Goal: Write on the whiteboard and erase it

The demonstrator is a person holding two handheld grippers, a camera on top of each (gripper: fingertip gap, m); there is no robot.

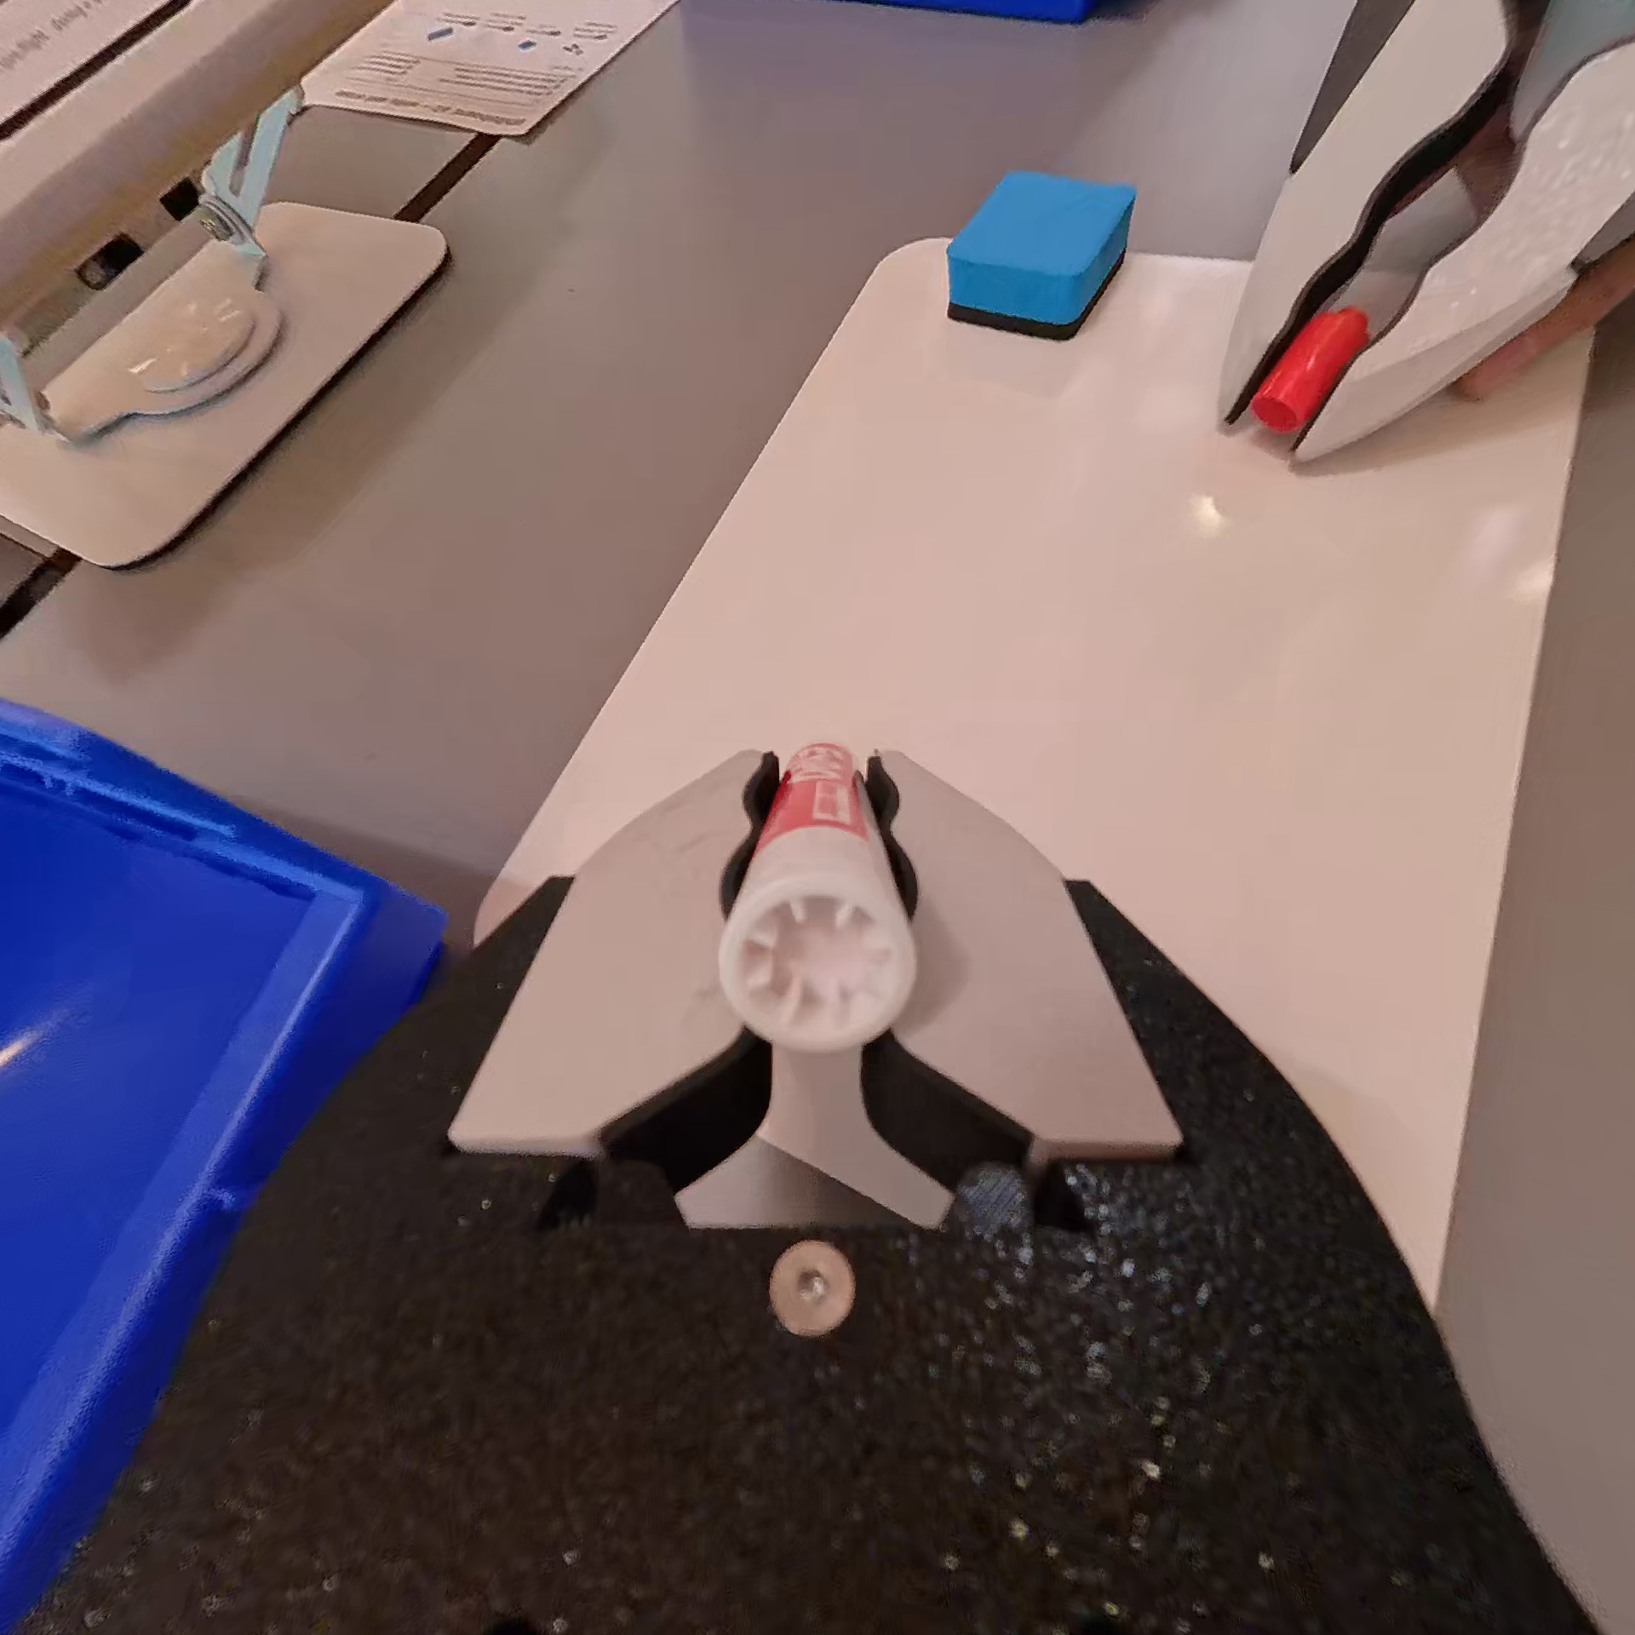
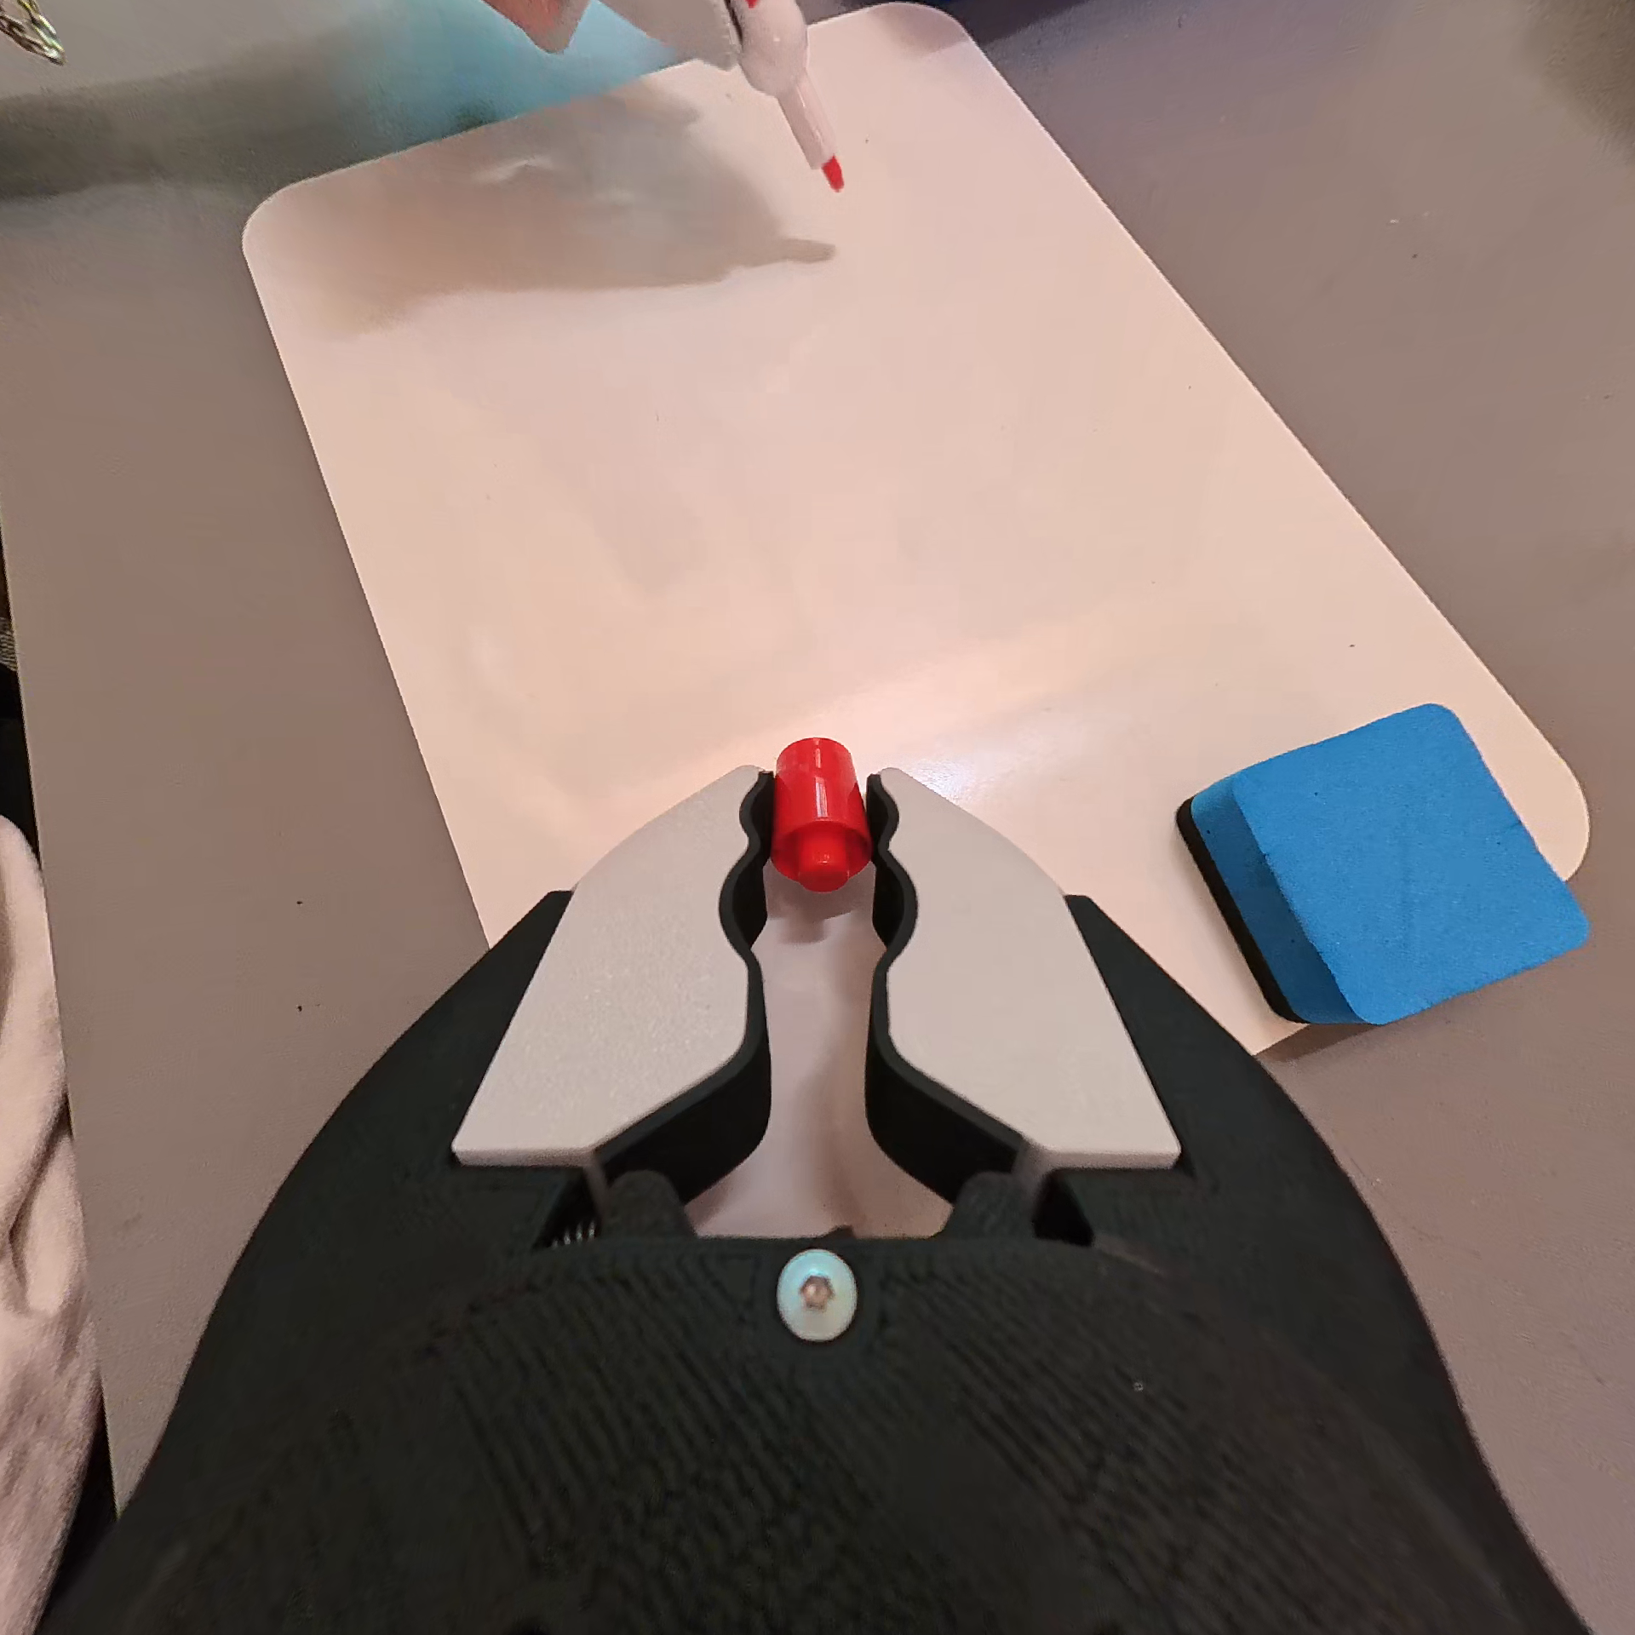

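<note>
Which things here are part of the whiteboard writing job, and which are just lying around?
For the job:
whiteboard
marker in the left claw
red cap in the right claw
blue eraser on the board's corner

Lying about:
blue bin
printed sheet
hinged stand

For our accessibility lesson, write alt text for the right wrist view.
The right claw grips a small red plastic marker cap over a blank white whiteboard. A blue foam eraser sits on its corner, and an uncapped red-tipped marker hovers at the far end.
</note>
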